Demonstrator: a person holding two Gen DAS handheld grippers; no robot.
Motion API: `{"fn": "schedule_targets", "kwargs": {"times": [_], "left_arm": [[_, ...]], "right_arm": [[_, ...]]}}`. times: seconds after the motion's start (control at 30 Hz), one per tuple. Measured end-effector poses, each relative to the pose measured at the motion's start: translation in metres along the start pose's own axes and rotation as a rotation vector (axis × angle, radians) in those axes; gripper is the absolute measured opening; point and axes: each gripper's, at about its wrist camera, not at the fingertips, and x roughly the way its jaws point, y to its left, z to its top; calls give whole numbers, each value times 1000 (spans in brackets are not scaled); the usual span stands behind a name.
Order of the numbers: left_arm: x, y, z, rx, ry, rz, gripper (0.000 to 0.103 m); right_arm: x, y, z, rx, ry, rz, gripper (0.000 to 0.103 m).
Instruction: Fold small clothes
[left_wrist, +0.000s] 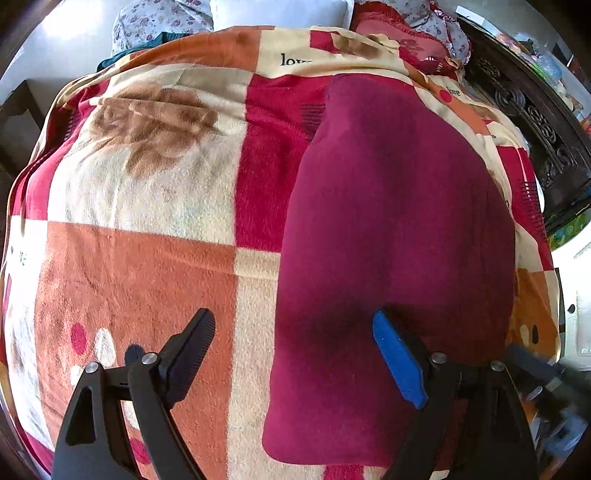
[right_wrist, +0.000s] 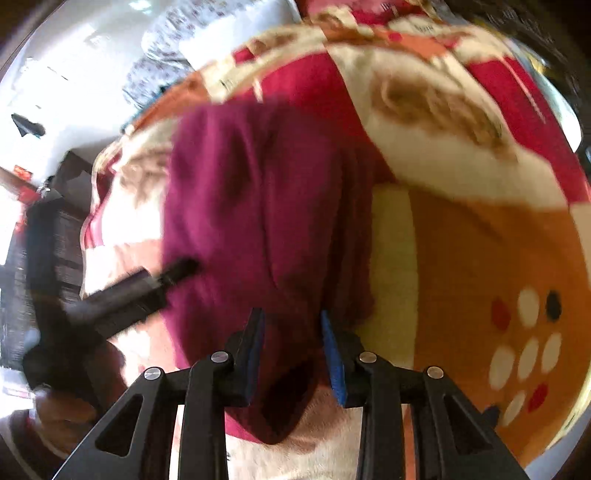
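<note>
A maroon garment (left_wrist: 388, 221) lies folded lengthwise on a patterned blanket (left_wrist: 140, 258) on the bed. My left gripper (left_wrist: 291, 325) is open wide, hovering over the garment's near left edge, holding nothing. In the blurred right wrist view the same garment (right_wrist: 258, 206) lies ahead, and my right gripper (right_wrist: 291, 325) stands partly open with a fold of the garment's near edge between its blue pads (right_wrist: 334, 362). The left gripper shows there as a dark blurred shape (right_wrist: 122, 295) at the left, over the garment's edge.
Pillows (left_wrist: 280, 11) and floral bedding (left_wrist: 155, 26) lie at the head of the bed. A dark carved wooden headboard or cabinet (left_wrist: 535, 122) stands at the right. The blanket's orange and cream patches spread left of the garment.
</note>
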Motion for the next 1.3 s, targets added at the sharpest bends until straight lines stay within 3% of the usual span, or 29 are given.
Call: {"fn": "schedule_targets", "kwargs": {"times": [0.07,0.1,0.17,0.4,0.43,0.5,0.53,1.0,1.2,1.3], "left_arm": [[2,0,-1,-6,2,-3,87],[3,0,-2,-6,4,-4,87],[4,0,-4,-6,-3,0,87],[-4,-1,-2,35,2,5,87],[-7,0,-1,43,-3,0,87],[-14,3,-2,45,-24,-32,87],[-18,8,-3,35,-39,-67,87],[17,28,1,-25,-8,-276,88],[28,20,7,-2,-29,-290,96],[31,20,5,-16,-32,-287,98]], "right_arm": [[12,-7,-5,22,-1,-5,35],[17,-10,-6,29,-11,-12,43],[22,-17,-5,50,0,-14,50],[-8,-27,2,79,-49,48,52],[-13,-28,4,89,-68,60,55],[-16,-36,9,114,-94,86,77],[-15,-38,11,122,-101,98,79],[32,-48,33,79,-105,242,83],[40,-43,36,78,-130,252,91],[39,-38,34,64,-136,227,89]]}}
